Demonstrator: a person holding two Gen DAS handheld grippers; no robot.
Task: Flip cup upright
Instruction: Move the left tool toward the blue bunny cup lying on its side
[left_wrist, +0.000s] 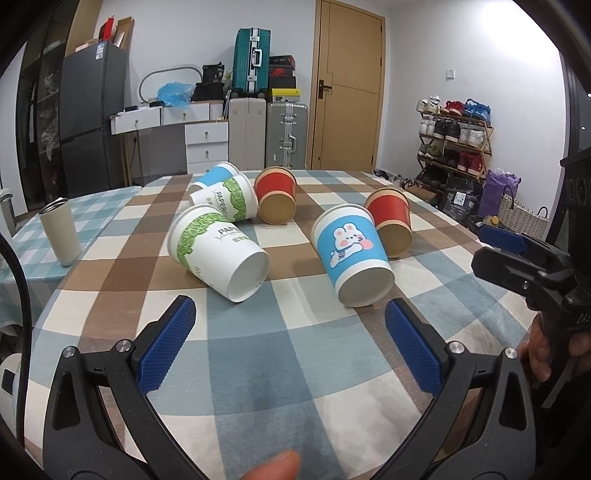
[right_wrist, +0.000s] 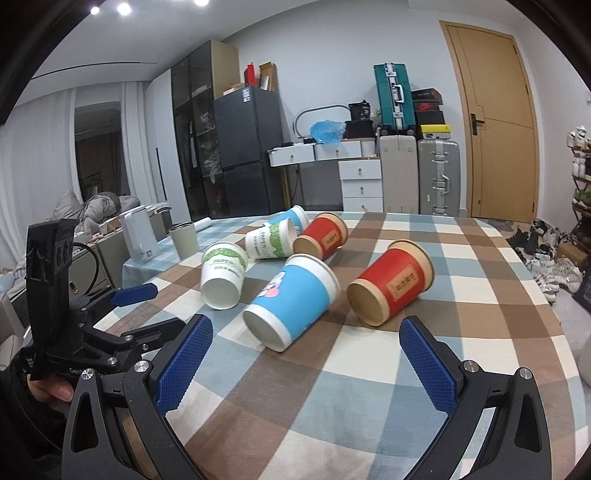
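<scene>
Though left without a named cup by the task line, judge the blue rabbit cup (left_wrist: 351, 254) the likeliest target: nearest to both claws, down on its side on the checked tablecloth (left_wrist: 258, 369), toward the front middle of the table. Lying with recessed base turned toward the cameras and rolled rim pointing away, so with long axis running roughly along the fingers' line, slanted a little. From the left wrist, found just ahead and slightly right of the left gripper (left_wrist: 288, 310), spread wide and holding nothing. From the right wrist, found just ahead and slightly left of the right gripper (right_wrist: 306, 332), likewise spread wide and empty, with the base almost level with its fingertips. Probably marginally nearer the right claw, then, though not by much. Calls for closing across the cup's body, sideways to that axis, then tipping the rim upward; worth gripping gently, given thin paper walls. Flanked on the right by a red cup (right_wrist: 391, 284), close beside but apart in the right wrist view, and on the left by a green-leaf white cup (right_wrist: 223, 273), also apart. Farther back, three more tipped cups bunched together. Beyond those, off to the left, a cream tumbler (left_wrist: 61, 232) standing upright.
</scene>
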